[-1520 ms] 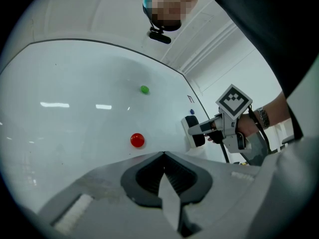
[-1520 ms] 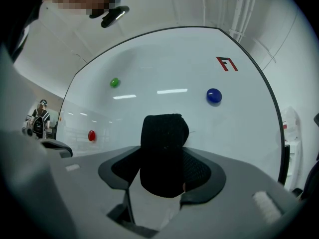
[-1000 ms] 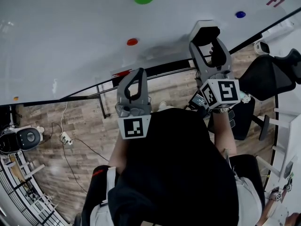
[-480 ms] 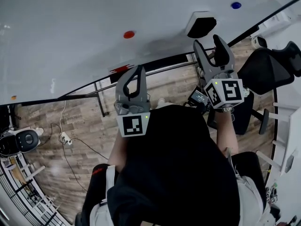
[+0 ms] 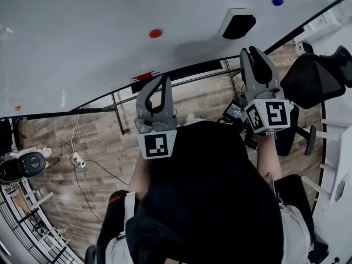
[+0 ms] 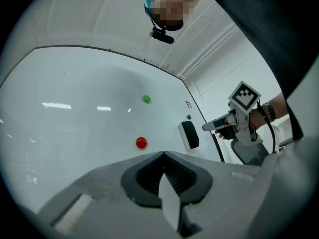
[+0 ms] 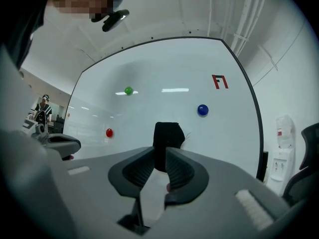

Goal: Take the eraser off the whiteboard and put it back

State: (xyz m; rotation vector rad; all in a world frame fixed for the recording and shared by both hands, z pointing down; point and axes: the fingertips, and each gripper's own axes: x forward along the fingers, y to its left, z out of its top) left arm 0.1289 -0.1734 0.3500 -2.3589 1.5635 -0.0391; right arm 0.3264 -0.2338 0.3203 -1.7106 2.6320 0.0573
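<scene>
The black eraser (image 5: 237, 23) sticks to the whiteboard (image 5: 82, 48), with nothing touching it. My right gripper (image 5: 254, 53) hangs just below it in the head view, clear of it. Its jaws have just been closing and now stand a narrow gap apart with nothing between them. In the right gripper view the eraser (image 7: 167, 133) shows straight ahead through that gap (image 7: 160, 149). My left gripper (image 5: 163, 78) is shut and empty, held level in front of the board's lower edge. From the left gripper view (image 6: 163, 154) the eraser (image 6: 189, 134) lies off to the right.
A red magnet (image 5: 155, 33) and a blue magnet (image 5: 278, 1) sit on the board, a green one at the top edge. A red marker (image 5: 144, 76) lies on the board's ledge. A black office chair (image 5: 316, 81) stands at the right.
One second ago the right jaws stood wide around the eraser. They have drawn back from the board, leaving the eraser stuck there, and have narrowed. The left gripper kept still.
</scene>
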